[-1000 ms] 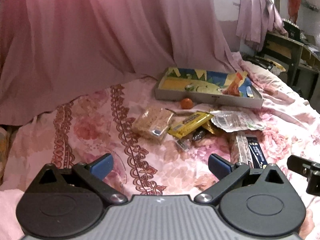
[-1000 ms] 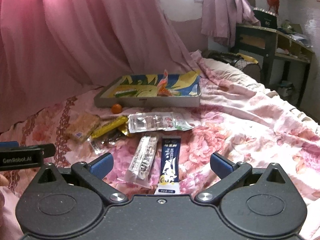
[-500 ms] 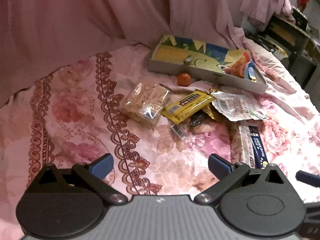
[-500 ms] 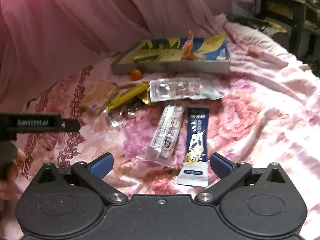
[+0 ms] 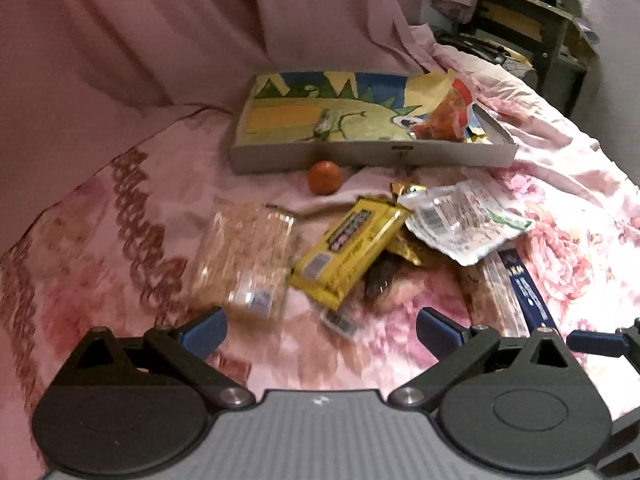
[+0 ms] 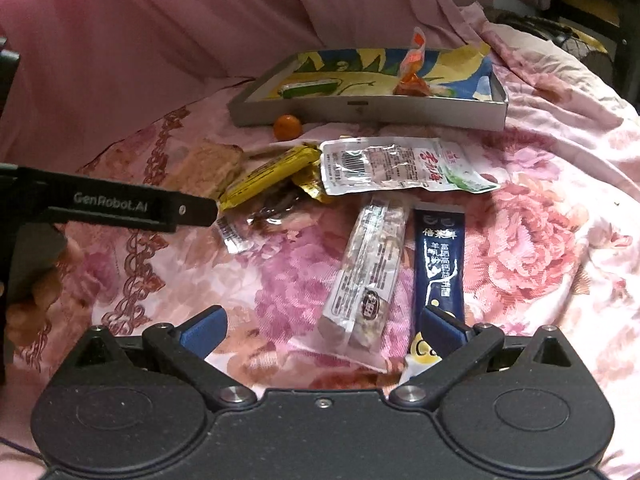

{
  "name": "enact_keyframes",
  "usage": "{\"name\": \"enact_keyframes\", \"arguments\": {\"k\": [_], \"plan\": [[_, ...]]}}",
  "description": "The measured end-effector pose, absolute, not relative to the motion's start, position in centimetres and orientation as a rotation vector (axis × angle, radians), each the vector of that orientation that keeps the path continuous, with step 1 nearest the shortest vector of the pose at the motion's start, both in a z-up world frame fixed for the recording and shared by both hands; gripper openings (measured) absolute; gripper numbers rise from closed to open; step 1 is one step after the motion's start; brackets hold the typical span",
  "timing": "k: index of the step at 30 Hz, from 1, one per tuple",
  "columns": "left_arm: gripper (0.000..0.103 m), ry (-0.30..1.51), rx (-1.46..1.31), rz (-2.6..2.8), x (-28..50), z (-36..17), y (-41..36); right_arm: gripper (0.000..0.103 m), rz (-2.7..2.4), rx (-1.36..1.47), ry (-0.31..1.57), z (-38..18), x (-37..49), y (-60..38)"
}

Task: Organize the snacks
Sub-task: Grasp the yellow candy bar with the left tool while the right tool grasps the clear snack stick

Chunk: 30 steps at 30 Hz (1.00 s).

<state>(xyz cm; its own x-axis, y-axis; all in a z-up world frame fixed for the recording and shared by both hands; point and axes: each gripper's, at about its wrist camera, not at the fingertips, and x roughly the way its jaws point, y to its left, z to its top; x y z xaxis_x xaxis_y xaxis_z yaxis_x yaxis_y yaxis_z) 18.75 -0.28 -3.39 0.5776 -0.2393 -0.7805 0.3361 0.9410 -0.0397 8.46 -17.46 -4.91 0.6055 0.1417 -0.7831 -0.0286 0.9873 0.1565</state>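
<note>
The bed (image 6: 560, 184) is covered with a pink floral spread, and a pink curtain (image 6: 160, 32) hangs behind it. A shallow grey box (image 6: 400, 110) with a colourful printed floor lies at the far side of the bed; an orange-red snack packet (image 6: 412, 76) and a green packet (image 6: 308, 88) sit inside it.

The remaining snacks lie loose on the bed in front of the box:
- A clear white-printed pouch (image 6: 400, 166), the largest, lies flat nearest the box.
- A cracker pack (image 5: 244, 256) lies to the left of the pile.
- A yellow bar (image 5: 348, 248) lies just beside the cracker pack, overlapping a gold wrapper (image 5: 404, 246).
- A clear nut bar (image 6: 368, 276) and a dark blue sachet (image 6: 438, 264) lie side by side, nearest the right tongs.
- A small orange fruit (image 6: 287, 126) rests against the box's front wall.

The left tongs (image 5: 320, 326) are spread wide and empty, positioned above the cracker pack and yellow bar. The right tongs (image 6: 322, 328) are also spread wide and empty, with the near ends of the nut bar and sachet between the fingers. A hand (image 6: 28, 304) grips the left tool.
</note>
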Motion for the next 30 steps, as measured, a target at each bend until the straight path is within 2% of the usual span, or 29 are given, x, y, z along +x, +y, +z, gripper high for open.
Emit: {"name": "enact_keyframes", "arguments": {"k": [6,14,21,30], "plan": [[0.103,0.854,0.126,-0.432,21.3,-4.1,-0.7,0.098,0.071,0.165,0.909,-6.0,9.5,-17.6],[0.102,0.768,0.225,-0.604,23.3,-5.5,-2.1,0.078,0.031,0.219,0.915,-6.9,10.7,-17.8],[0.098,0.809,0.137,-0.764,25.5,-6.7,-1.9,0.068,0.008,0.247,0.919,-7.3,11.0,-18.2],[0.086,0.929,0.033,-0.793,28.0,-8.0,-0.6,0.049,0.003,0.252,0.912,-7.7,11.5,-18.4]]}}
